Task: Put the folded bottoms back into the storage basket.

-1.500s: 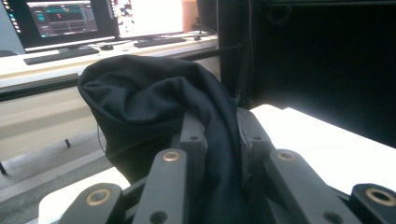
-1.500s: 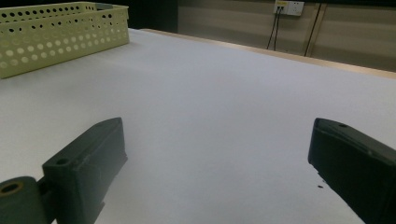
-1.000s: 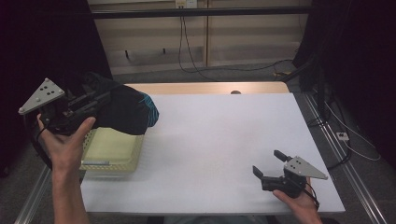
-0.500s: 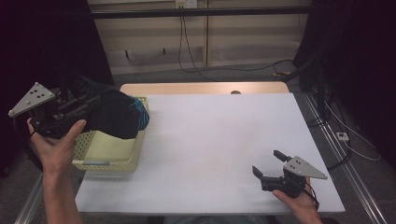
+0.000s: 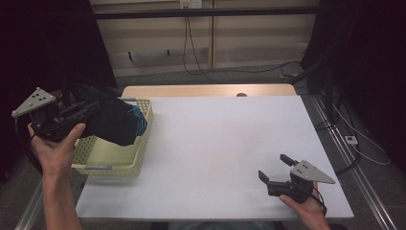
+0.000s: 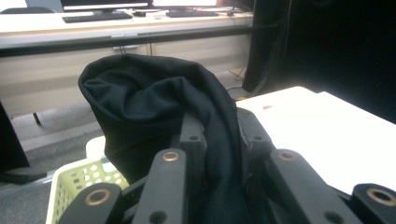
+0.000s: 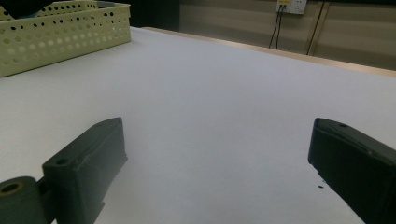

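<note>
Matt black cloth; perforated plastic basket

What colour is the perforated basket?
Pale yellow-green basket, clearest in the high view.

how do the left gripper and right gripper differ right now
The left gripper is shut on a black cloth above the yellow basket; the right gripper is open and holds nothing. The left is raised; the right sits low over the white table. Both are hand-held.
</note>
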A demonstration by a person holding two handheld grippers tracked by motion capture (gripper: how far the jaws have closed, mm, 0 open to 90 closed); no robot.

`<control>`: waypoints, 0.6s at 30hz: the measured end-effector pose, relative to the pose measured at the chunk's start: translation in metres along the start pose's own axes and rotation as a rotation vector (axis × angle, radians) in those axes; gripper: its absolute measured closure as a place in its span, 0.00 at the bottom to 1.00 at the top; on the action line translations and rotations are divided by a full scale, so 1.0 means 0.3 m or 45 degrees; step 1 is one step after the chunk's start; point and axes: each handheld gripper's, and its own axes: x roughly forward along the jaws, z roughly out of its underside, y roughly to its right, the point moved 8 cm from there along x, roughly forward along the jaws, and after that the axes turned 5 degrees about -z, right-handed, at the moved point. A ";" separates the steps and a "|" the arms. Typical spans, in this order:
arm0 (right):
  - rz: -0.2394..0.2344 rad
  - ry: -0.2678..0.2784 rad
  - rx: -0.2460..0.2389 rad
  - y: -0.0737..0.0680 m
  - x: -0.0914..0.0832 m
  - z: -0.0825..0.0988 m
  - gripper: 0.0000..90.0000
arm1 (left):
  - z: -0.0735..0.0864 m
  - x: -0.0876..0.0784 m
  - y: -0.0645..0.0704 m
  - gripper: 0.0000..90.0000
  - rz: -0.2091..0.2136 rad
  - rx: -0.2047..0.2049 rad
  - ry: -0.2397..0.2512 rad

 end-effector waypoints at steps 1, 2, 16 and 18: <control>-0.001 -0.001 0.001 -0.001 0.000 0.000 0.04 | 0.004 0.004 -0.005 0.84 0.001 -0.008 -0.002; -0.002 0.000 -0.001 -0.001 0.001 0.000 0.04 | 0.010 0.006 -0.012 0.84 -0.002 -0.008 -0.011; -0.001 0.001 -0.004 -0.002 0.000 -0.001 0.04 | 0.065 0.040 -0.066 0.84 -0.008 -0.044 -0.073; -0.002 0.002 -0.004 -0.002 0.000 -0.001 0.04 | 0.071 0.043 -0.071 0.84 -0.012 -0.048 -0.084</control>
